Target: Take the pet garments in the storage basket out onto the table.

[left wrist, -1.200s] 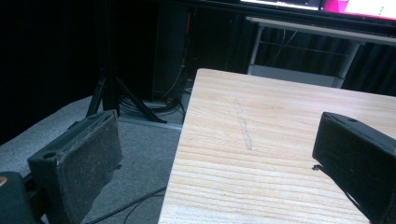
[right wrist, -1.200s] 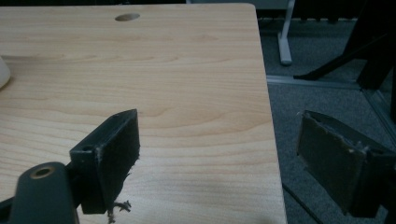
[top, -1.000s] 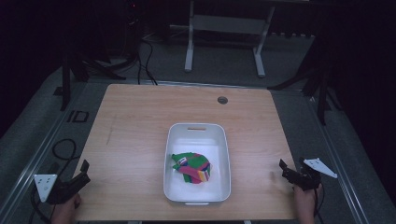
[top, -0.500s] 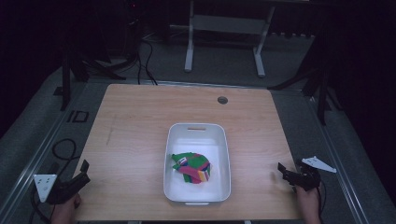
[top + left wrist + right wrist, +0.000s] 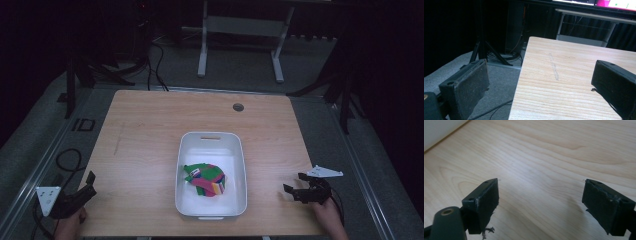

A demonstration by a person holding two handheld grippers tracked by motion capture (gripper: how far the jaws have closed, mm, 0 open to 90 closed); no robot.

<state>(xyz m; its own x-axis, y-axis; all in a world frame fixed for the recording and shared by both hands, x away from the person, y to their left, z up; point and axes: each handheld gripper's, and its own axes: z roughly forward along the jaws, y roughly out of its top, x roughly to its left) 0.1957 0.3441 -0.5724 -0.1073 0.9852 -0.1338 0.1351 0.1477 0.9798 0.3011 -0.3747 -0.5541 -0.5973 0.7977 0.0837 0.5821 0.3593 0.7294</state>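
Right gripper has shifted since 1 s ago: it sat off the right edge of the surface, now it's lower and further in, over the wood near the front-right corner. Jaws spread wide, nothing between them; the right gripper view shows bare woodgrain under the pads and a sliver of the white bin's wall at top left.

Left gripper hasn't moved over the same span. It hangs at the front-left corner, half over the floor, jaws wide apart and empty. The left gripper view has the surface edge running between the pads.

Bin sits centre-front on the surface. The folded multicoloured cloth, green, pink and striped, lies inside on its floor, toward the near half, unchanged across all 3 high-view frames.

My read: the right side is starting its approach toward the bin and the cloth is the likely pick. No contact yet, both grippers well apart from it. The right gripper needs to clear the bin's near-right wall before going down.
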